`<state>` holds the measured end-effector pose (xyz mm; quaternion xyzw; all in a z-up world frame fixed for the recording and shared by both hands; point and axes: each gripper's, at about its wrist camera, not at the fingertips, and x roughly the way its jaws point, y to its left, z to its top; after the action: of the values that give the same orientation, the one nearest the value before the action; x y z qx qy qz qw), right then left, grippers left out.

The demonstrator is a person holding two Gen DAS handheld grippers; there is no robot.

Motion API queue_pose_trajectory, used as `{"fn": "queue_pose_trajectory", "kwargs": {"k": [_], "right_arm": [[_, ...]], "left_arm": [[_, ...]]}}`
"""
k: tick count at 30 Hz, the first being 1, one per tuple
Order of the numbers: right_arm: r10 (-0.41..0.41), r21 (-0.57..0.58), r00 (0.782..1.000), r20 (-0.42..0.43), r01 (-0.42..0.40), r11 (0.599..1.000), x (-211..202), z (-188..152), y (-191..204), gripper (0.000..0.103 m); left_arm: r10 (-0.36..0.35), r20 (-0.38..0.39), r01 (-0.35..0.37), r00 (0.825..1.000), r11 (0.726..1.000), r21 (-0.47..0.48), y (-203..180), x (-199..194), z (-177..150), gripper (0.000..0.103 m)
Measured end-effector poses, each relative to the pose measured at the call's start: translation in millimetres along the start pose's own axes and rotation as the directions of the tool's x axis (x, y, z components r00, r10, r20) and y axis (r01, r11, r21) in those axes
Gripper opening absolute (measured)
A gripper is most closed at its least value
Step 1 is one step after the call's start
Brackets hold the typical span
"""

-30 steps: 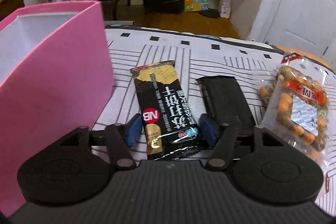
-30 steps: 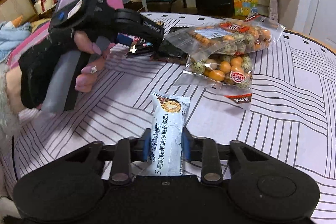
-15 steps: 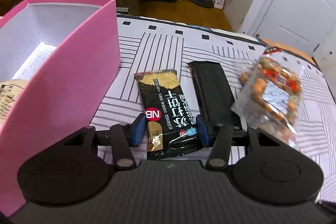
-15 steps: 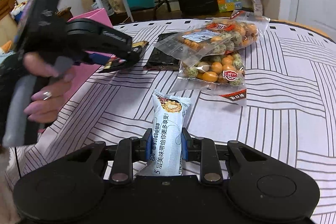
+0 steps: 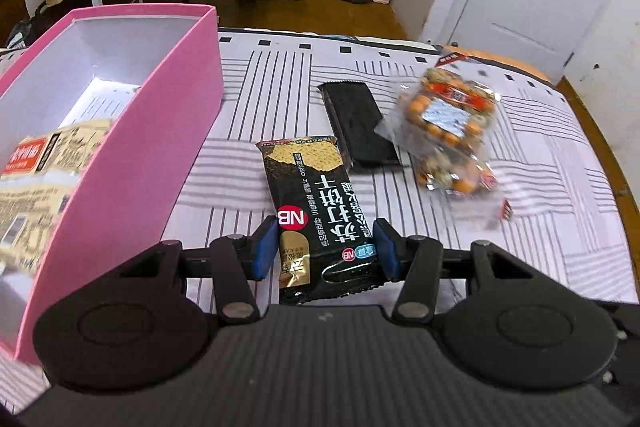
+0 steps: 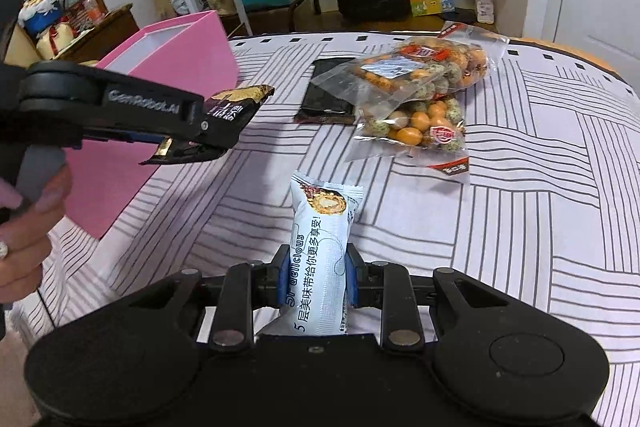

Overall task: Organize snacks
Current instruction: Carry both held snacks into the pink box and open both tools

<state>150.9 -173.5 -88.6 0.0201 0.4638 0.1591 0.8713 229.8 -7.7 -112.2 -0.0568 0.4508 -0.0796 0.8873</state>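
Left gripper [image 5: 326, 253] clamps the black cracker pack [image 5: 320, 215], lifted beside the pink box [image 5: 132, 163] at the table's left edge. Right gripper [image 6: 318, 281] grips the pale-blue wafer pack [image 6: 320, 255] above the table's near edge [image 6: 520, 267].

The dark flat packet [image 5: 358, 125] is lying on the tablecloth [image 5: 552, 163] right of the box [image 5: 132, 163]; the nut bags [image 5: 450, 131] are lying further right of the box. A printed bag [image 5: 44, 167] is sitting inside the box.
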Motion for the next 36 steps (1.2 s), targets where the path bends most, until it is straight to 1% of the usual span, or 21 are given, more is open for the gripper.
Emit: {"fn": "queue_pose_trajectory", "kwargs": {"k": [7,13,20,23,27,32,36], "right_arm": [[0.017,-0.016,0.996,-0.082,-0.018,1.000,-12.3,-1.5,14.0,0.031],[0.043,-0.054,0.990,-0.132,-0.050,0.997,-35.4,-3.1,26.4,0.031],[0.080,-0.103,0.982,-0.171,-0.099,0.990,-70.9,2.1,45.2,0.031],[0.098,-0.122,0.980,-0.175,-0.120,0.985,-83.3,6.3,54.9,0.031],[0.127,-0.153,0.977,-0.173,-0.154,0.976,-96.0,14.4,71.7,0.031],[0.172,-0.191,0.970,-0.171,-0.204,0.960,-108.9,26.2,93.0,0.031],[0.204,-0.229,0.966,-0.157,-0.236,0.944,-110.7,39.6,111.3,0.031]], "left_arm": [[0.001,-0.025,0.000,1.000,0.999,0.037,0.3,-36.0,-19.9,0.050],[-0.057,-0.063,0.058,0.996,0.998,0.017,9.7,-68.4,-35.4,0.050],[-0.108,-0.094,0.111,0.990,0.993,0.029,23.2,-113.3,-51.7,0.050],[-0.112,-0.074,0.115,0.991,0.993,0.036,30.0,-134.7,-54.2,0.050],[-0.119,-0.027,0.120,0.992,0.992,0.046,39.8,-162.1,-52.5,0.050],[-0.128,0.007,0.128,0.992,0.991,0.044,55.0,-188.7,-48.8,0.050],[-0.106,0.043,0.104,0.993,0.994,0.043,67.1,-202.4,-44.4,0.050]]}}
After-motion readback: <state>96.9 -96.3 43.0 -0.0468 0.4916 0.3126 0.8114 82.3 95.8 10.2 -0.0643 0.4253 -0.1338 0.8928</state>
